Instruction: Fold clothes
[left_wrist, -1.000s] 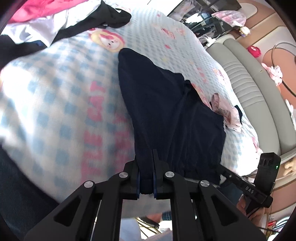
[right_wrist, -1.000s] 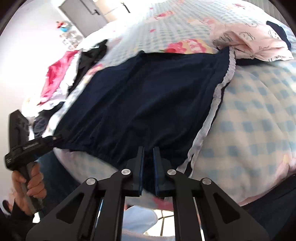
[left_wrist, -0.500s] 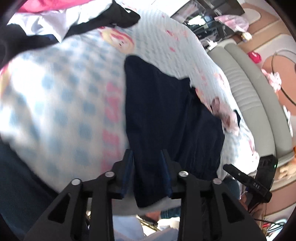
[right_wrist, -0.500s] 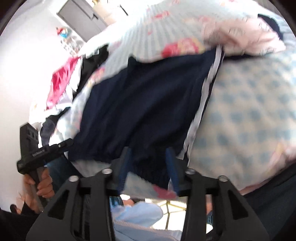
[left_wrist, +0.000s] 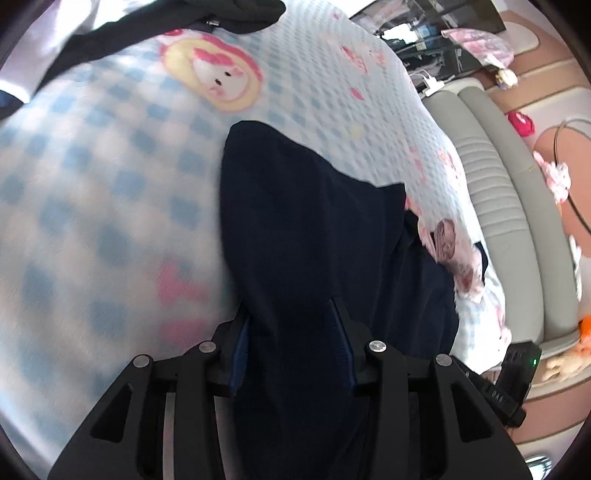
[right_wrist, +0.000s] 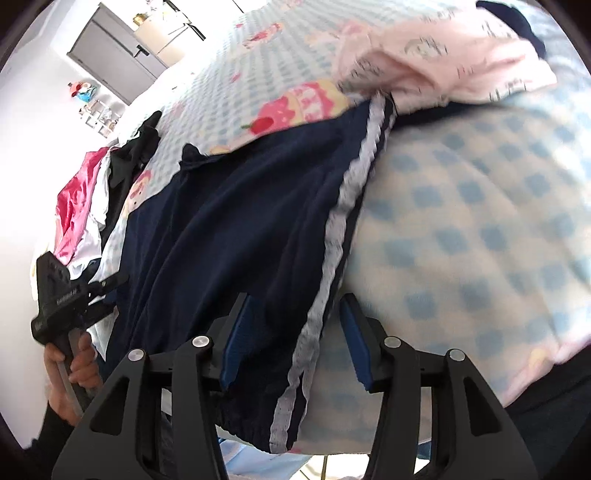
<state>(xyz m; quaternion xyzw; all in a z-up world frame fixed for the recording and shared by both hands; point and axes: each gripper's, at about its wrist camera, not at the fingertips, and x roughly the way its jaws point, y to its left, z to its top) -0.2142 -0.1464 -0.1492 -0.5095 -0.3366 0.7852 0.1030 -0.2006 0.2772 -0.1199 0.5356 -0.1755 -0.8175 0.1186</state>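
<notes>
Navy shorts spread on a checked blanket, gripper open over the waistband

The right gripper (right_wrist: 293, 345) stood with its blue-padded jaws apart, straddling the white side stripe (right_wrist: 341, 221) of the navy shorts (right_wrist: 236, 229). The shorts lay on the blue-and-white checked blanket (right_wrist: 480, 229), a pink printed garment (right_wrist: 436, 62) at their far end. To the left, a hand (right_wrist: 79, 369) held the left gripper (right_wrist: 96, 291) beside a pile of clothes (right_wrist: 92, 199).
</notes>
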